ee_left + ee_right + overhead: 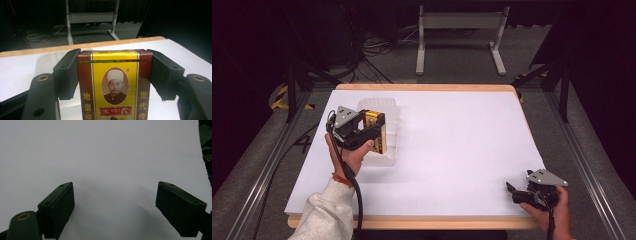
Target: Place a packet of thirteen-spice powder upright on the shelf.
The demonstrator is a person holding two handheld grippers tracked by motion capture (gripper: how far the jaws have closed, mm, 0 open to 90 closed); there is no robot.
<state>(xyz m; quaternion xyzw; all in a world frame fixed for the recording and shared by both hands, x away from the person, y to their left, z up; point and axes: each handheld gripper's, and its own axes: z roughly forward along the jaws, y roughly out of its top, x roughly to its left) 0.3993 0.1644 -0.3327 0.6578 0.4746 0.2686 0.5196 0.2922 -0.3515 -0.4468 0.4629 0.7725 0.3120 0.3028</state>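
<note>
Clamped between the left gripper [115, 75] pads, a yellow-and-maroon box [115, 85] hangs above the clear plastic tub [379, 107]; gripped by its sides alone (glossy card), it could slip or clip the rim. Right gripper [524, 192] rests spread, empty, on the white table [452, 145]; dark floor, cables, a metal stand [459, 37] behind.

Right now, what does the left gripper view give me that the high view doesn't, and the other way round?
Left gripper view: the box print close up, a portrait and red characters, with both pads pressed on its sides. High view: the clear plastic tray beneath the box, and the right gripper resting open near the table's right front corner. Both: the left gripper clamped on the yellow and maroon box over the white table.
</note>
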